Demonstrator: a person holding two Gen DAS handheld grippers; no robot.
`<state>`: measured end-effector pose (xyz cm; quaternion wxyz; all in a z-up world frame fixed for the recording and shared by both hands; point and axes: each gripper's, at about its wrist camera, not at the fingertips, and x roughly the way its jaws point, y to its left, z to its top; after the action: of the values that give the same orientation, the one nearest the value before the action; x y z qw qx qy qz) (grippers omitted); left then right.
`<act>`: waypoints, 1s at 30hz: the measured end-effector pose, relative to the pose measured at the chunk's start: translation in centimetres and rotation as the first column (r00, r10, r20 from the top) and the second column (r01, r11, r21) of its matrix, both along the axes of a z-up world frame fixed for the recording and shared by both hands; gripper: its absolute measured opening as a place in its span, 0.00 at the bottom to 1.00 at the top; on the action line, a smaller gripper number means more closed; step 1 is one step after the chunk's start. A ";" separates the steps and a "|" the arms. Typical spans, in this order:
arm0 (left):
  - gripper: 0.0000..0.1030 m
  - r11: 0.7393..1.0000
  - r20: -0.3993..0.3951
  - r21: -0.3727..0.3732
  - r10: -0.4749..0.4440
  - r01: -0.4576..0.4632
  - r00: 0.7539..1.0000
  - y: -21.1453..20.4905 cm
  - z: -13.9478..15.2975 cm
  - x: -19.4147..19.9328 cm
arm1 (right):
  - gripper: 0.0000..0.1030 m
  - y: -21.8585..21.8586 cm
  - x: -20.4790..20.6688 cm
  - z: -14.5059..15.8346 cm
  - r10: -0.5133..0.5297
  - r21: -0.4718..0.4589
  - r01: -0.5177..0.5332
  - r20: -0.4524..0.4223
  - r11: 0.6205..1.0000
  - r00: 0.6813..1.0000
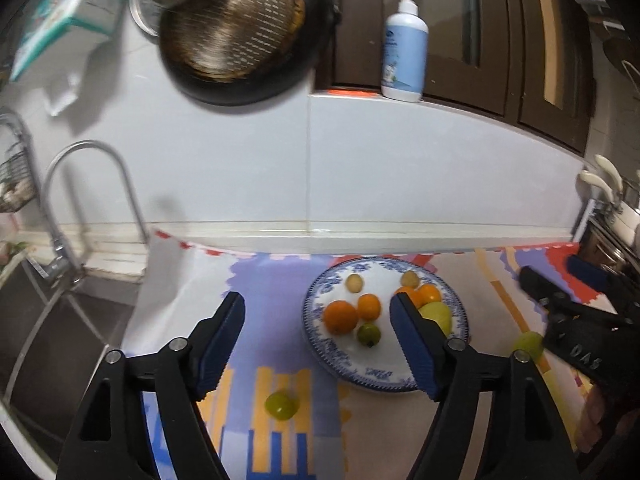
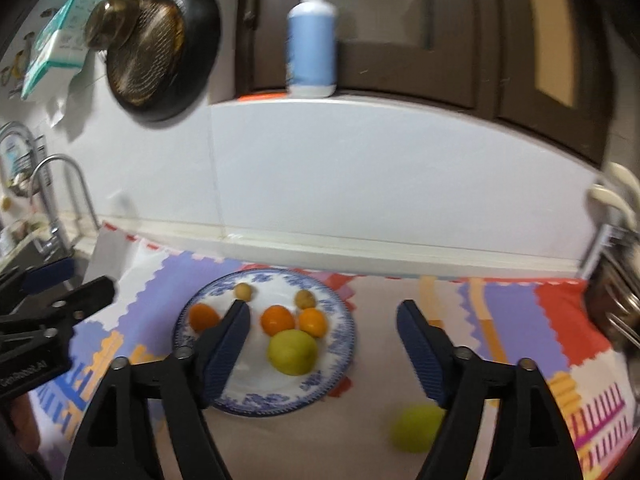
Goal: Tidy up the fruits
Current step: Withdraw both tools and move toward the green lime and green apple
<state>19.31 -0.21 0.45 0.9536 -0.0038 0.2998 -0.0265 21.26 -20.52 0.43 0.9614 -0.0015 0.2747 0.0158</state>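
A blue-patterned white plate (image 1: 320, 344) (image 2: 340, 344) holds several fruits: oranges (image 1: 340, 317) (image 2: 277, 320), two small tan fruits (image 1: 354, 283), a small green one (image 1: 368, 335) and a large yellow-green fruit (image 2: 292, 351). A yellow-green fruit (image 1: 281, 405) lies on the mat below my open, empty left gripper (image 1: 318, 348). Another green fruit (image 2: 414, 428) (image 1: 528, 344) lies right of the plate, near the right finger of my open, empty right gripper (image 2: 323, 350). Each gripper shows in the other's view, the right one (image 1: 560, 304) and the left one (image 2: 60, 300).
A colourful mat (image 1: 264, 280) covers the counter. A sink and faucet (image 1: 80, 208) are at the left. A dark pan with a strainer (image 1: 240, 28) hangs on the white wall. A lotion bottle (image 1: 405, 44) stands on the ledge. A rack (image 2: 616, 300) is at the right.
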 end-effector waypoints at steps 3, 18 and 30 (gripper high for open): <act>0.80 0.998 0.025 -0.006 0.059 -0.059 0.998 0.4 -0.3 -1.7 | 0.81 -1.0 -1.9 0.2 -0.094 0.022 0.093 0.044 0.995 0.995; 0.91 0.966 0.083 0.074 0.241 -0.247 0.967 0.7 -3.6 -5.1 | 0.94 -4.2 -7.4 -1.7 -0.423 0.106 0.413 0.103 0.905 0.900; 0.90 0.962 -0.037 0.089 0.262 -0.258 0.964 0.2 -7.4 -2.8 | 0.94 -5.4 -5.2 -6.7 -0.449 0.091 0.457 -0.092 0.885 0.889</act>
<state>16.53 -0.03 -6.90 0.9406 -0.0038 0.3208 0.1115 16.08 -25.90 -6.27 0.9272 0.1160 0.2988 -0.1940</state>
